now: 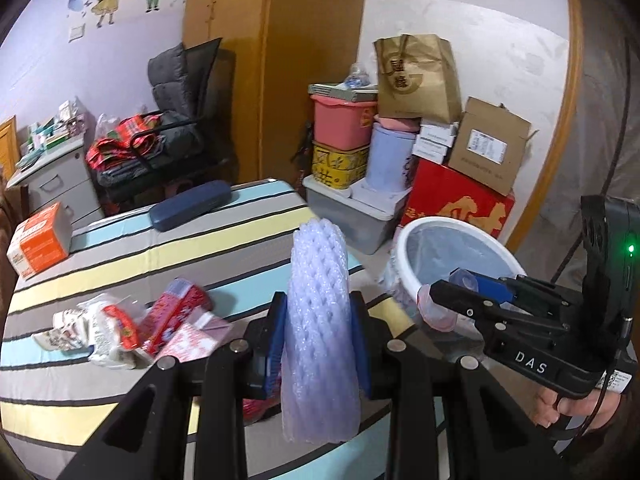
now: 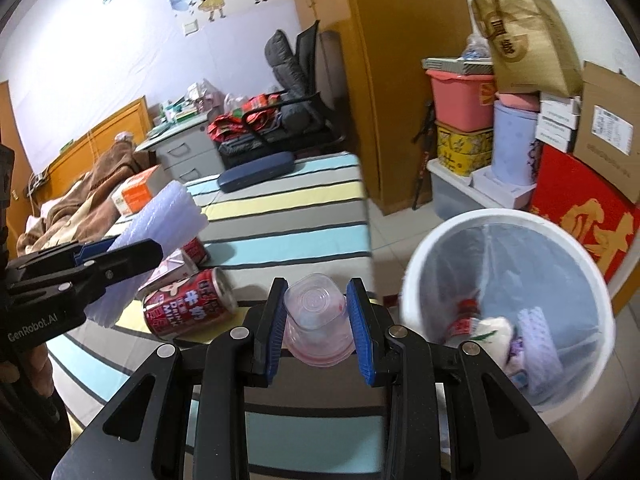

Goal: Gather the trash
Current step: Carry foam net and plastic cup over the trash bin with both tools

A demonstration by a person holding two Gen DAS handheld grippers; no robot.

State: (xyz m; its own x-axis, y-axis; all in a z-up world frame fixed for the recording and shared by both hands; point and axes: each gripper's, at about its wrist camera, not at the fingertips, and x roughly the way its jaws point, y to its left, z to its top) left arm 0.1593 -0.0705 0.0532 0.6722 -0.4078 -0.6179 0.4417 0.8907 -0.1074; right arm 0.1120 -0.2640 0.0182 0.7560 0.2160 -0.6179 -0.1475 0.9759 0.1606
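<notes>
Left gripper (image 1: 320, 336) pinches foam netting (image 1: 318, 320); right gripper (image 2: 316, 328) pinches plastic cup (image 2: 316, 316) — milk can (image 2: 188, 304) lies left, lined bin (image 2: 416, 280) just right.

The mouth of the white trash bin (image 2: 508, 224) stands open beside the bed's (image 2: 288, 216) corner, with only a bottle, wrappers and foam low inside, so there is room to enter from above. Close behind it a red box (image 2: 580, 216), a clear storage tub (image 2: 452, 196) and stacked cartons wall off the far side, and the wooden wardrobe (image 2: 384, 80) closes the gap at the bed's far corner. On the bed, a red can (image 2: 188, 304), a pink carton (image 2: 172, 270) and wrappers (image 1: 104, 328) crowd the near edge, while the striped middle up to the dark blue case (image 1: 192, 204) and orange box (image 1: 40, 240) lies open.
</notes>
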